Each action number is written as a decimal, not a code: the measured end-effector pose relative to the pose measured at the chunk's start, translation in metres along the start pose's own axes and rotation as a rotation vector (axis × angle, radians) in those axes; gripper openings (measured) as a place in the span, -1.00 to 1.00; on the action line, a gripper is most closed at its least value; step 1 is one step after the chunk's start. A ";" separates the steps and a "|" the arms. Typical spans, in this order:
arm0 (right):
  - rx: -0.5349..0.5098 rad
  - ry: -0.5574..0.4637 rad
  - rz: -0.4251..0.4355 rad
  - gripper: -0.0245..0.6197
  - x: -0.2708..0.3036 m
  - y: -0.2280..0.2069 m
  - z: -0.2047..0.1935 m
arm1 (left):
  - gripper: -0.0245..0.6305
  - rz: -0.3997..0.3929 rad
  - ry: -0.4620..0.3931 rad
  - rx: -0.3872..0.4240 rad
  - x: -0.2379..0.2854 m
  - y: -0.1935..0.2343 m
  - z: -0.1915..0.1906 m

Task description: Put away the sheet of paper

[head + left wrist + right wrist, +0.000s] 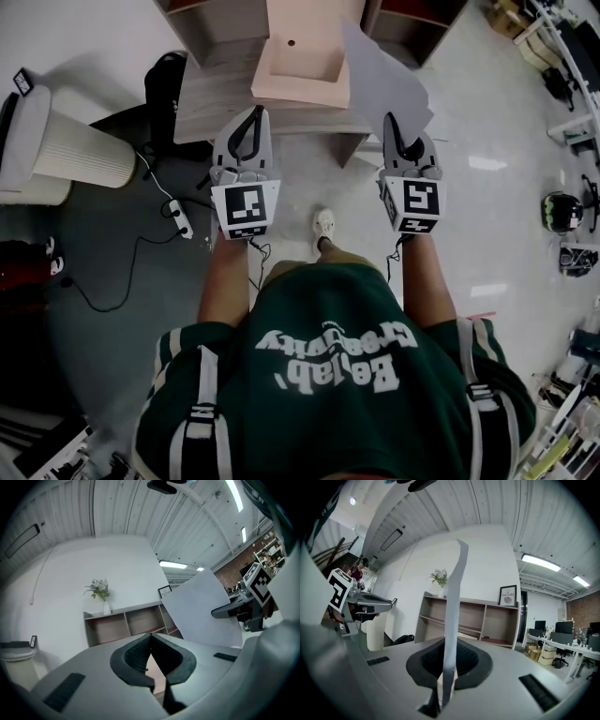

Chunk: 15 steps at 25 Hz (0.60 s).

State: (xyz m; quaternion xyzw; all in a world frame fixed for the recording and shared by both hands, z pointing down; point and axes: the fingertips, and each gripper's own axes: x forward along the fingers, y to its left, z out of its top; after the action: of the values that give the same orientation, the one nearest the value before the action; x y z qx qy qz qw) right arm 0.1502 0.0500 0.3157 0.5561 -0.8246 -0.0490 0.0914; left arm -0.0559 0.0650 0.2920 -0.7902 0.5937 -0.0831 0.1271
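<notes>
A pale, glossy floor [487, 216] runs through this open workroom, with a dark grey patch of flooring [103, 253] on the person's left. Closest to me, the person in a green shirt [328, 375] holds both grippers out ahead, side by side and apart.

The left gripper [253, 114] has its jaws pressed together at the tips, with nothing between them. The right gripper [394, 122] has its jaws clamped tight on the sheet of paper [384, 80] near its lower edge, and the sheet stands up on edge from the pads.

Just beyond the grippers is a grey wooden table [216, 94] carrying a pink box [305, 66]. Further back, against the white wall, stands a low shelf unit [487, 620] with a vase of flowers [101, 590] and a framed picture [508, 596] on top.
</notes>
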 end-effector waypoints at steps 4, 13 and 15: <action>-0.020 -0.002 0.027 -0.82 0.051 -0.030 -0.001 | -0.87 0.021 0.007 0.002 0.054 0.008 -0.005; -0.063 0.005 0.122 -0.82 0.156 -0.064 -0.014 | -0.87 0.060 0.027 0.004 0.154 0.022 -0.023; -0.060 0.014 0.143 -0.82 0.171 -0.066 -0.017 | -0.87 0.065 0.039 0.002 0.167 0.025 -0.028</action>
State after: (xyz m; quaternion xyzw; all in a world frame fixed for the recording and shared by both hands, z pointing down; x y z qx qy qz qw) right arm 0.1510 -0.1330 0.3369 0.4929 -0.8599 -0.0632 0.1169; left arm -0.0399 -0.1044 0.3080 -0.7688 0.6212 -0.0947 0.1190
